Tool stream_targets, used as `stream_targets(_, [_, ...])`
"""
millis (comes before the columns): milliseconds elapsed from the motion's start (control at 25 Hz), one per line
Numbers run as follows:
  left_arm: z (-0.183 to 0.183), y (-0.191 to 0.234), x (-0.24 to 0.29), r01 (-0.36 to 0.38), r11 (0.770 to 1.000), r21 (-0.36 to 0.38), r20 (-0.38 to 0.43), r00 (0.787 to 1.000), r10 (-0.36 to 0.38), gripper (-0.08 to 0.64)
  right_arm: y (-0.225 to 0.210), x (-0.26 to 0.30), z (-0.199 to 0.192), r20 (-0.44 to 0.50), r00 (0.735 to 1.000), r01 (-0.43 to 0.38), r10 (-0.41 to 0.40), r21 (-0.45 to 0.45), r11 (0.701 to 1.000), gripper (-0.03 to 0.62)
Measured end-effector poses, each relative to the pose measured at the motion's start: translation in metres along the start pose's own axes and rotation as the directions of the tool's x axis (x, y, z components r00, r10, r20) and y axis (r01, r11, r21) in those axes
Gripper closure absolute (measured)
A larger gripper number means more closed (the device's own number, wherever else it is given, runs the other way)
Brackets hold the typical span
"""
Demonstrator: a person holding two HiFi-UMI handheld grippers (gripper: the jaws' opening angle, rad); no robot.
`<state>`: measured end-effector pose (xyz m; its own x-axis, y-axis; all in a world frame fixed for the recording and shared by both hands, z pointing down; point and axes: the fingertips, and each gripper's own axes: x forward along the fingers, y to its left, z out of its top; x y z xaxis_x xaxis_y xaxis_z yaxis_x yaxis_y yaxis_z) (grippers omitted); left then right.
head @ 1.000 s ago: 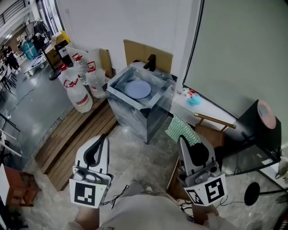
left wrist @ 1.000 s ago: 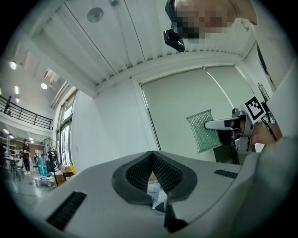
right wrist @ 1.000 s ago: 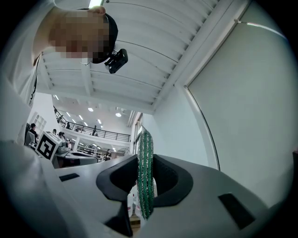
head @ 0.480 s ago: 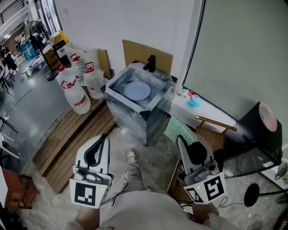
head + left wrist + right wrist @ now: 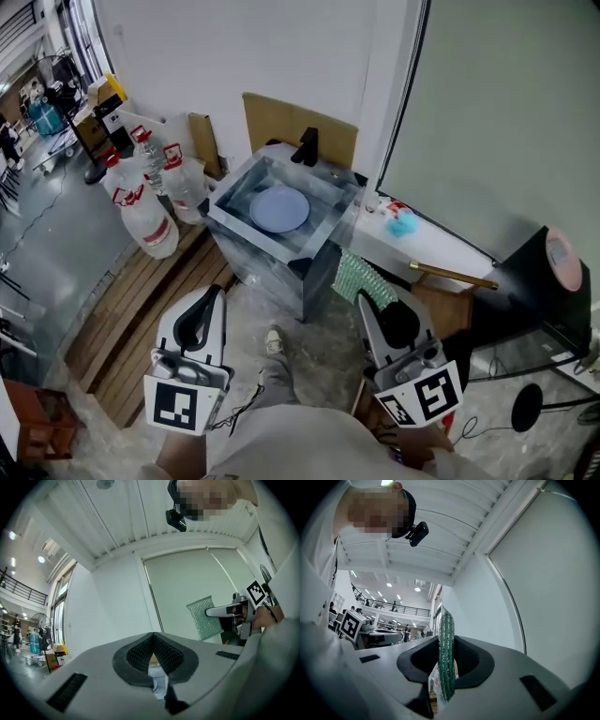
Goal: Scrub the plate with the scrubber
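A pale blue plate (image 5: 279, 208) lies flat inside a glass-walled sink (image 5: 246, 237) ahead of me. A green mesh scrubber (image 5: 364, 277) sticks out of my right gripper (image 5: 367, 298), which is shut on it; in the right gripper view the scrubber (image 5: 446, 660) stands edge-on between the pads. My left gripper (image 5: 208, 298) is shut with nothing in it, held low at the left, well short of the sink. In the left gripper view its pads (image 5: 153, 653) meet, and the right gripper with the scrubber (image 5: 205, 618) shows at the right.
A black tap (image 5: 307, 147) stands at the sink's far rim, with cardboard (image 5: 298, 122) behind it. Large water bottles (image 5: 145, 208) sit on the floor at the left. A white counter (image 5: 427, 246) holds a small blue object (image 5: 403, 223). A black speaker (image 5: 548, 291) stands at the right.
The view has shifted so the sink and plate sit lower and closer. Both grippers keep their pose; my foot now shows between them.
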<state>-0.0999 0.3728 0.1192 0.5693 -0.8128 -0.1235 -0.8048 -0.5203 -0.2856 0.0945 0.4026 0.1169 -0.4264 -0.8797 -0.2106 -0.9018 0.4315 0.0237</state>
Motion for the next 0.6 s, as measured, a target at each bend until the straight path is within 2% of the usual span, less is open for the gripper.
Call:
stream_targets(160, [-0.021, 0.021, 0.046, 0.034, 0.999, -0.014, -0.010, 0.999, -0.035, 0.543, -0.021, 0.042, -0.024, -0.041, 0.999, 0.016, -0.014, 0.026, 1.000, 0.486])
stream_targets(400, [-0.060, 0.070, 0.104, 0.058, 0.996, -0.061, -0.093, 0.994, -0.063, 0.543, -0.045, 0.120, -0.057, -0.110, 0.993, 0.038, -0.029, 0.074, 0.997, 0.486])
stream_targets(600, [-0.088, 0.121, 0.160, 0.067, 0.995, -0.080, -0.083, 0.994, -0.073, 0.543, -0.066, 0.193, -0.079, -0.149, 0.988, 0.048, -0.035, 0.083, 0.995, 0.485])
